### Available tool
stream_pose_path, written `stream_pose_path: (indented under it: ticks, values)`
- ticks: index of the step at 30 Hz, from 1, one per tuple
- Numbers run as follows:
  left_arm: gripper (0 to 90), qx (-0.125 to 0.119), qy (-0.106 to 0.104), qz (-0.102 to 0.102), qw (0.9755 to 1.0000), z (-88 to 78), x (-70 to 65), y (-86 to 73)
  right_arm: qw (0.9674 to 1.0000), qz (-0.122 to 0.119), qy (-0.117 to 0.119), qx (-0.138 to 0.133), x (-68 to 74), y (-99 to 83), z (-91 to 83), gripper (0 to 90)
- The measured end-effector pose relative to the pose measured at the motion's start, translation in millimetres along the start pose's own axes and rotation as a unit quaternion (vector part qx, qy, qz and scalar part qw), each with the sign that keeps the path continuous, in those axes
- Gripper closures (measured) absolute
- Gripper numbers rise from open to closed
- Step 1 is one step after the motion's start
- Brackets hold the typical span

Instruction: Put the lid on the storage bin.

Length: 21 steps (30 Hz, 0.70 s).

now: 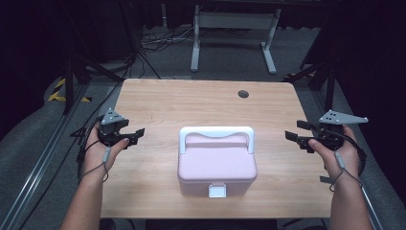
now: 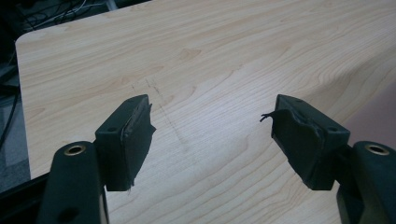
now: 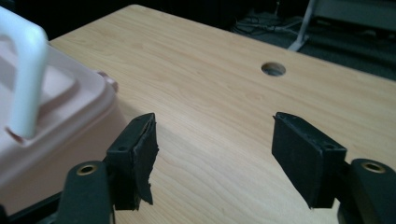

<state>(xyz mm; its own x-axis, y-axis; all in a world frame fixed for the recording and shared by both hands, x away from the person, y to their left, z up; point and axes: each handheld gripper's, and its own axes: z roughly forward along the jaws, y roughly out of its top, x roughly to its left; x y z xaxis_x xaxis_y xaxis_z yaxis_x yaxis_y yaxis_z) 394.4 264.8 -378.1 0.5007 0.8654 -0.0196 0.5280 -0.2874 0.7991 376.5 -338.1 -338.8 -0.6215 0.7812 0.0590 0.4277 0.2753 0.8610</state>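
**Box sits midway between two empty claws**

The pink box (image 1: 217, 165) stands at the near middle of the table (image 1: 167, 100), white handle (image 1: 216, 133) folded toward the far side, white latch (image 1: 217, 191) facing the person. Its long axis runs left to right — so each short end faces one claw. The left claw (image 1: 135, 135) hangs open and empty off the box's left; the right claw (image 1: 293, 137), jaws wide with nothing between them, off its right. In the right gripper view the box lies just beside the jaws — likely the nearer hand.

Left tool (image 1: 135, 135) and right tool (image 1: 293, 136), both jaws wide apart.
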Motion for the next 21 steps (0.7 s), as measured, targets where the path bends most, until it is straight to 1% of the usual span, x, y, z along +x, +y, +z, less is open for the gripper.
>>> stream_pose_path:
  ticks: [3,7,9,11,13,14,15,16,17,21]
  values:
    - [29.3,0.004,0.0,-0.002,1.0,1.6,1.3,-1.0,0.9999,0.008,-0.007,0.008,-8.8,-7.0,5.5,24.2]
    - [29.3,0.006,0.001,-0.005,1.0,2.7,3.1,-2.3,0.9995,0.006,-0.018,0.024,-18.0,-15.9,16.8,19.9]
    - [29.2,0.008,0.003,-0.005,1.0,3.5,4.6,-3.3,0.9994,0.005,-0.016,0.03,-21.3,-20.1,22.5,17.1]
    - [29.0,0.013,0.002,-0.008,0.9999,5.7,6.0,-5.0,0.9995,0.01,-0.009,0.029,-23.4,-23.5,27.5,16.9]
    - [28.7,0.023,0.001,-0.005,0.9997,8.6,8.1,-7.5,0.9992,0.016,-0.001,0.037,-24.9,-26.4,32.4,17.0]
    - [28.6,0.023,0.001,-0.005,0.9997,8.6,8.1,-7.5,0.9992,0.016,-0.001,0.037,-24.9,-26.4,32.4,17.0]
    - [28.5,0.03,0.003,-0.001,0.9996,11.4,9.5,-9.6,0.9984,0.022,0.004,0.052,-26.6,-30.6,39.5,17.1]
    - [28.5,0.03,0.003,-0.001,0.9996,11.4,9.5,-9.6,0.9984,0.022,0.004,0.052,-26.6,-30.6,39.5,17.1]
    - [28.5,0.033,0.001,0.0,0.9995,12.7,10.4,-10.6,0.9977,0.024,0.005,0.063,-27.9,-33.3,44.1,17.1]
    - [28.2,0.034,-0.001,-0.001,0.9994,14.0,11.0,-11.3,0.9971,0.022,0.0,0.073,-29.9,-36.6,49.8,17.1]
